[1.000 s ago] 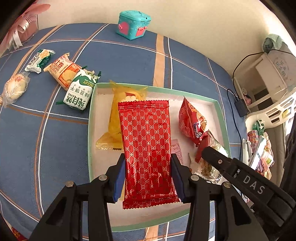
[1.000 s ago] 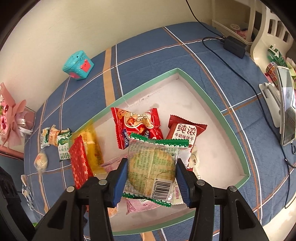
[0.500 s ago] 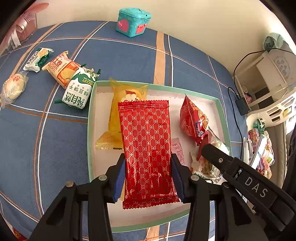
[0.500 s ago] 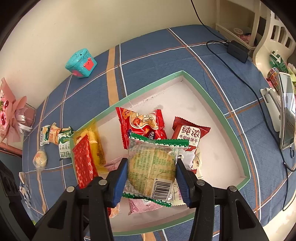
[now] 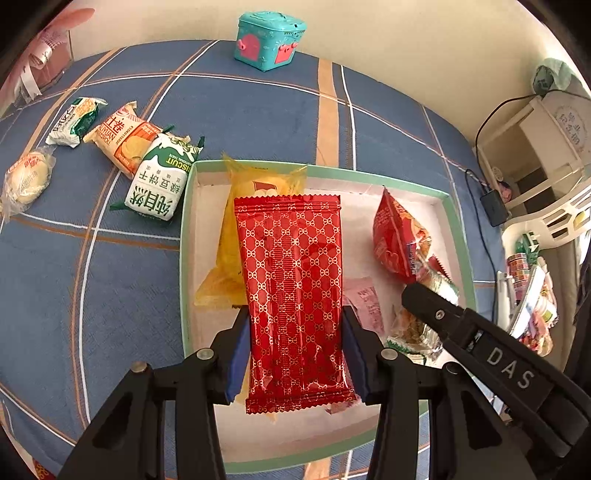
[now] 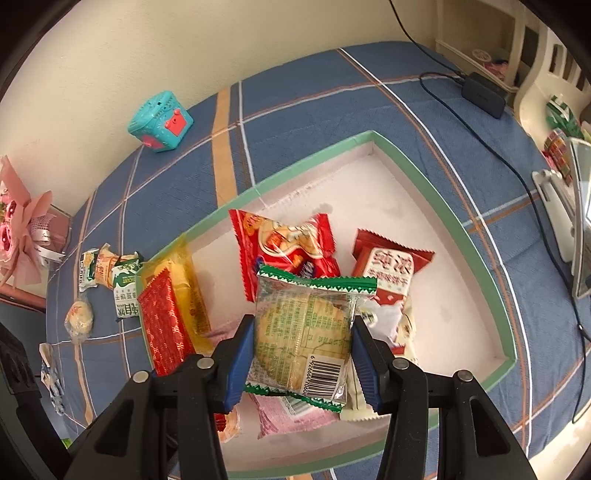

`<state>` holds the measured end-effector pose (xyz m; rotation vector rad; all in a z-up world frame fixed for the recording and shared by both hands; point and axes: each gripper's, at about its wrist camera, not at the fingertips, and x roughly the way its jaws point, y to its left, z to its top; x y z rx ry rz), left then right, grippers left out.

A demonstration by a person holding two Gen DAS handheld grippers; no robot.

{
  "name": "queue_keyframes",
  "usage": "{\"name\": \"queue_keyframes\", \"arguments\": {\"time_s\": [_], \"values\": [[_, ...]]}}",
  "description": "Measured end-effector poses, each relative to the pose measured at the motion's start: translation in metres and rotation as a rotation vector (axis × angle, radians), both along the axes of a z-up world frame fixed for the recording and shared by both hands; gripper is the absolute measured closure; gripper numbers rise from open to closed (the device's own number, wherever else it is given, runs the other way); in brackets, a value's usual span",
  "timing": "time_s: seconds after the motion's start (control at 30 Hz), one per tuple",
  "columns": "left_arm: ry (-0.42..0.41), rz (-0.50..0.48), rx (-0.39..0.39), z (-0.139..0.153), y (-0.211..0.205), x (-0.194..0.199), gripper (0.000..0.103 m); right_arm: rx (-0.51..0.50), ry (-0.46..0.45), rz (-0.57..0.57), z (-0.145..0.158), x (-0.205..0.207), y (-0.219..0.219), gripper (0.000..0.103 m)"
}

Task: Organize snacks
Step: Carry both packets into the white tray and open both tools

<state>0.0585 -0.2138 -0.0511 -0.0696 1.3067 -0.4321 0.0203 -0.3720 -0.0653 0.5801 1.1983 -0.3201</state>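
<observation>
My left gripper (image 5: 295, 350) is shut on a red patterned snack packet (image 5: 291, 291) and holds it above the green-rimmed white tray (image 5: 188, 236). My right gripper (image 6: 301, 362) is shut on a clear green-edged biscuit packet (image 6: 306, 332), also above the tray (image 6: 461, 229). In the tray lie a yellow packet (image 5: 240, 229), a red cartoon packet (image 6: 284, 240), a dark red packet (image 6: 388, 266) and a pink packet (image 6: 288, 413). The right gripper's arm (image 5: 498, 354) shows in the left wrist view.
Outside the tray on the blue plaid cloth lie a green-white biscuit packet (image 5: 159, 181), an orange packet (image 5: 122, 144), a small green-white packet (image 5: 72, 120) and a clear bun packet (image 5: 26, 179). A teal toy box (image 5: 269, 35) stands at the back. A charger and cable (image 6: 480, 92) lie right.
Both grippers have drawn slightly nearer to the tray with their packets still held. Nothing was let go.
</observation>
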Motion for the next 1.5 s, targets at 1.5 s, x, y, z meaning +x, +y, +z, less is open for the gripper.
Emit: {"name": "queue_keyframes", "arguments": {"time_s": [1.5], "values": [[-0.035, -0.062, 0.069, 0.005, -0.006, 0.022, 0.033, -0.025, 0.019, -0.063, -0.003, -0.014, -0.004, 0.018]]}}
